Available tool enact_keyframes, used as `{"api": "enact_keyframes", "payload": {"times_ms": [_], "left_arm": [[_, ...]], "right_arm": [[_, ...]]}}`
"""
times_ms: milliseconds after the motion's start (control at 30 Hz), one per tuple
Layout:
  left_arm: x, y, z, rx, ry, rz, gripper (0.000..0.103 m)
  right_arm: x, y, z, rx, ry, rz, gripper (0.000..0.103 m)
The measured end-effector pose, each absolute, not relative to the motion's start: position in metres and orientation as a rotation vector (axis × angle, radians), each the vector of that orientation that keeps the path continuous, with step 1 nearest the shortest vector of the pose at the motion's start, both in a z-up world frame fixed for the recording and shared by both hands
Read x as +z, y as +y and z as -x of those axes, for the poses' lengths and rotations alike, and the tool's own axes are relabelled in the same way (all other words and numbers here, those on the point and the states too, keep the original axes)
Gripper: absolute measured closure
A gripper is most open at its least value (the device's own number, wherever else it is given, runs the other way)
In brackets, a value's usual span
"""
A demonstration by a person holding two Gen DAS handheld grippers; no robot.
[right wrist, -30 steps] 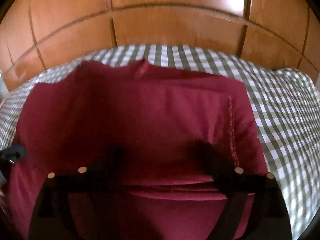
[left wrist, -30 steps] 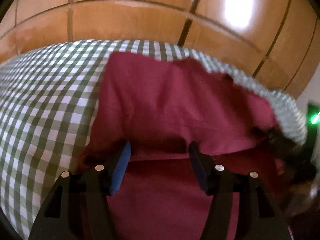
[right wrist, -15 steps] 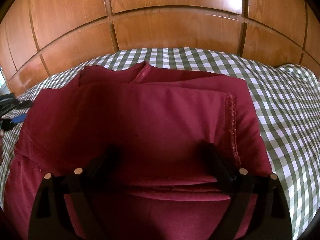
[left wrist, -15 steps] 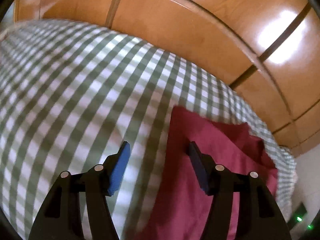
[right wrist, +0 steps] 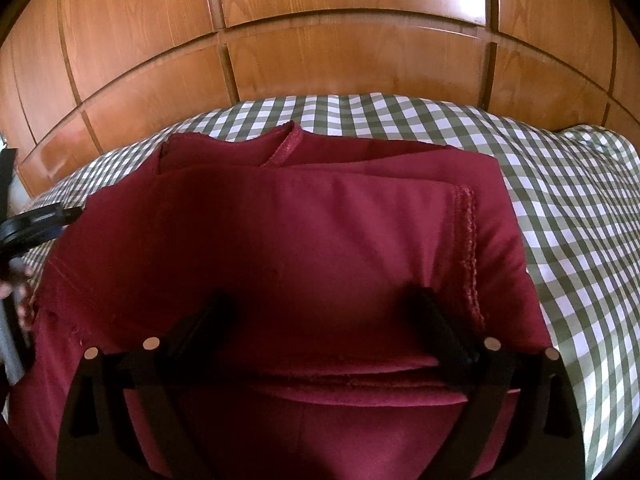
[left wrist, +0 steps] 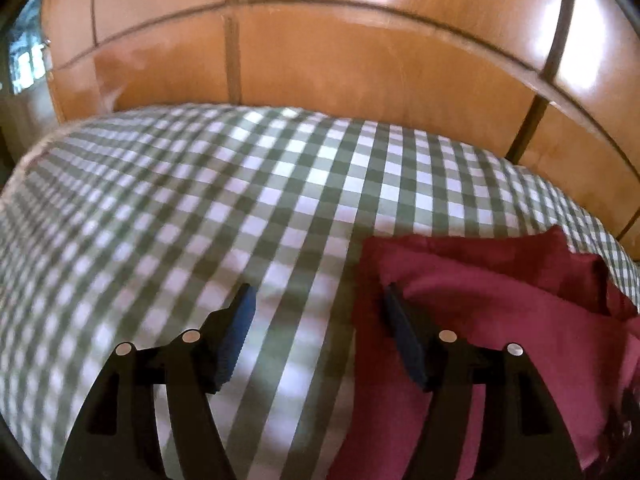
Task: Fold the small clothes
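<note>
A dark red garment point(right wrist: 304, 240) lies folded in layers on the green-and-white checked cloth point(right wrist: 560, 216). Its hemmed edge runs down the right side. My right gripper point(right wrist: 324, 312) is open and empty, right above the middle of the garment. My left gripper point(left wrist: 318, 320) is open and empty. It hovers over the garment's left edge point(left wrist: 480, 320), with its right finger over the red fabric and its left finger over the checked cloth point(left wrist: 200, 216). The left gripper also shows at the left edge of the right wrist view point(right wrist: 32, 228).
A wooden panelled wall point(right wrist: 320, 40) stands close behind the cloth-covered surface, and it also fills the top of the left wrist view point(left wrist: 340, 52). The checked cloth stretches bare to the left of the garment.
My left gripper has left the garment's middle, swung left to its edge and now faces the bare checked cloth. My right gripper stays open over the garment and has barely moved.
</note>
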State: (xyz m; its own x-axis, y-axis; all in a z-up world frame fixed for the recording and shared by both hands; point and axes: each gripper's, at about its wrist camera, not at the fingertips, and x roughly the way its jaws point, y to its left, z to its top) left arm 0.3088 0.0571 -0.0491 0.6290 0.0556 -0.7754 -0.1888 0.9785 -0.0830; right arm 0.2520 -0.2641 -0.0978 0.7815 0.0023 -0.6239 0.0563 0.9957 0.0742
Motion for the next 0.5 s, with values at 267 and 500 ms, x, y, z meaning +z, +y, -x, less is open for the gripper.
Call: {"api": "enact_keyframes", "payload": {"times_ms": [267,500], "left_arm": [[-0.027,0.030,-0.219,0.021,0.828,0.131,0.029],[-0.017,0.006,-0.153,-0.037,0.795,0.097,0.029]], "right_arm": [[-0.098,-0.265,-0.253,-0.028,0.673,-0.090,0.008],[-0.098,-0.265,-0.252,-0.030,0.673,-0.087,0.008]]}}
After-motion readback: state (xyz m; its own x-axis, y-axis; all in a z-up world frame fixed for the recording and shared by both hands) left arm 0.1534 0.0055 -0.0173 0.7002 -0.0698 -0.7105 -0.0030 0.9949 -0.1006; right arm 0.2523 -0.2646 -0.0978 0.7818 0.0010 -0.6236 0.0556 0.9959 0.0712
